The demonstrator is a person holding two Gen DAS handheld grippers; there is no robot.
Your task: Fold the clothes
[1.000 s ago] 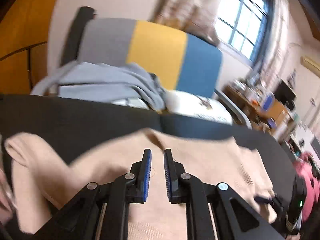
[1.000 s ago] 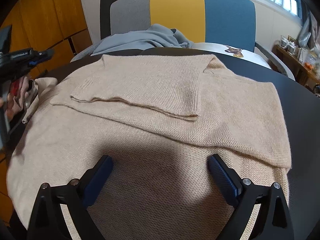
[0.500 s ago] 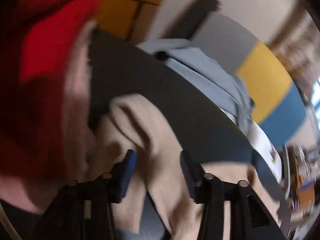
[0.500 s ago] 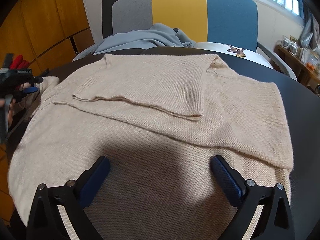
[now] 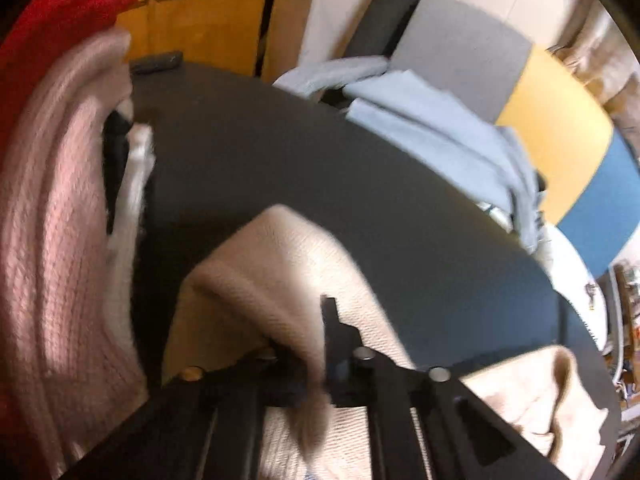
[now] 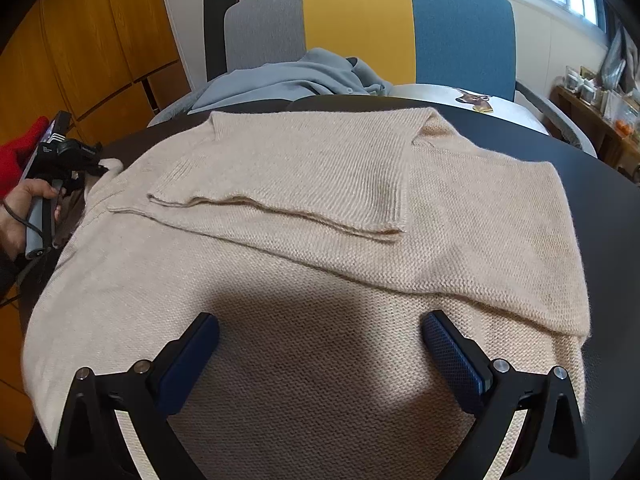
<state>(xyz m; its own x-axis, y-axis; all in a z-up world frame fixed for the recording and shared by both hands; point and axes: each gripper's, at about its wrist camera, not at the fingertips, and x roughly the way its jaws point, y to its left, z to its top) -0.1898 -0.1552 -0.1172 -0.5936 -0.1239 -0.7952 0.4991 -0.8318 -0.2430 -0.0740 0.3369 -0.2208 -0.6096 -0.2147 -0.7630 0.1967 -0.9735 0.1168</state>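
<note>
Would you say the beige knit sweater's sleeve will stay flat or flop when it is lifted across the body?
Probably floppy: the sleeve already droops in soft folds where the left tool pinches it. The loose knit of the beige sweater looks light and likely to stretch. Its textured surface should grip rather than slip.

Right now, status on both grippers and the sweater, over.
Left gripper shut on the beige sweater sleeve. Right gripper open, above the sweater's body. One sleeve already folded across. Blue garment on the chair, clear of the sweater.
</note>
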